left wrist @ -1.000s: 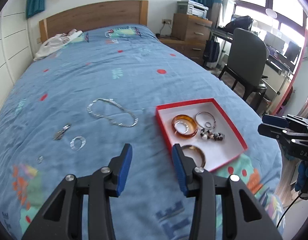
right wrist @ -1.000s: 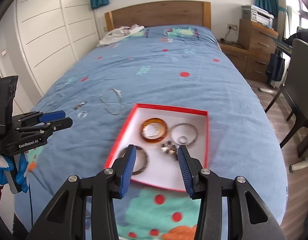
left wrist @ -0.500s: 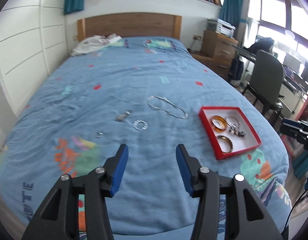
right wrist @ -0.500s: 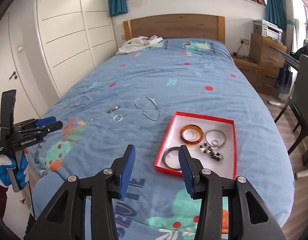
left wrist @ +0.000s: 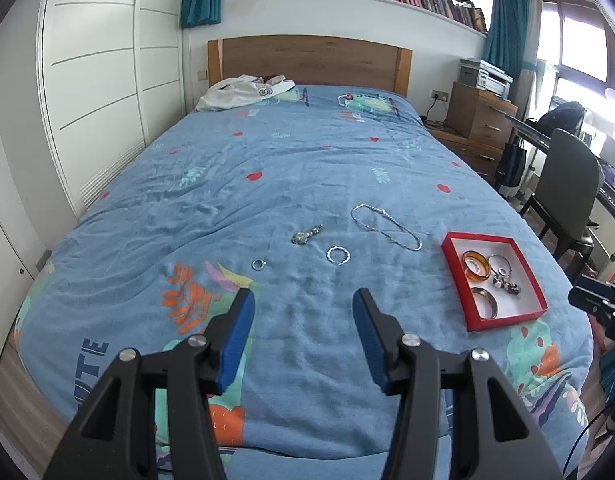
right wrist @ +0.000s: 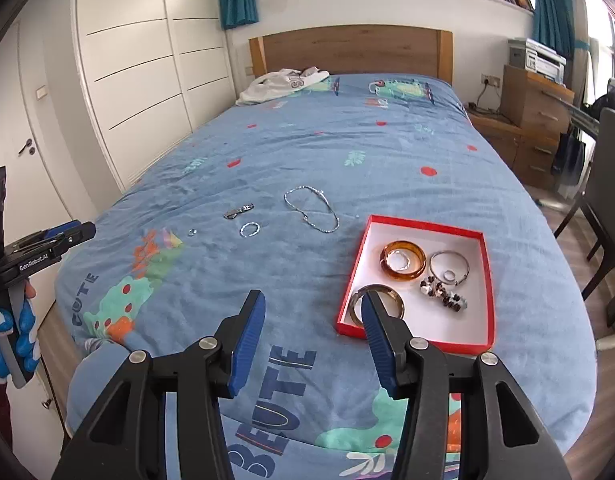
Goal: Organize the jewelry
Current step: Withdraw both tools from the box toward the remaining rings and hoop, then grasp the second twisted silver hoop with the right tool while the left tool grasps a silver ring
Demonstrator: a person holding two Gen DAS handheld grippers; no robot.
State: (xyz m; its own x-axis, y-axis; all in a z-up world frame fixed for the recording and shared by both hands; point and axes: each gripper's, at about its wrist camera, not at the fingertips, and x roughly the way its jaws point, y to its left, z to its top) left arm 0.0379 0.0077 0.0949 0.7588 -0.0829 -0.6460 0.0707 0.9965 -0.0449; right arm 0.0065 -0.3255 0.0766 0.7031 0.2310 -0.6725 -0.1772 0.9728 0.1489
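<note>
A red-rimmed white tray [left wrist: 453, 278] [right wrist: 489, 280] lies on the blue bedspread and holds an amber bangle [right wrist: 402, 266], a thin silver hoop [right wrist: 449, 266], a bronze bangle [right wrist: 377, 306] and a beaded piece [right wrist: 443, 298]. Loose on the bedspread lie a silver chain necklace [left wrist: 385, 226] [right wrist: 311, 208], a small silver bracelet [left wrist: 338, 256] [right wrist: 249, 229], a clasp-like piece [left wrist: 306, 235] [right wrist: 238, 211] and a tiny ring [left wrist: 258, 265] [right wrist: 192, 232]. My left gripper [left wrist: 303, 308] is open and empty, held back above the foot of the bed. My right gripper [right wrist: 313, 310] is open and empty, just short of the tray.
A white garment [left wrist: 243, 90] lies by the wooden headboard [left wrist: 307, 62]. White wardrobe doors [left wrist: 91, 80] run along the left. A wooden dresser [left wrist: 481, 114] and a grey chair [left wrist: 569, 184] stand to the right of the bed.
Both grippers have drawn back and up from the jewelry and tray, so the whole bed shows. Both stay open and empty. The jewelry has not moved.
</note>
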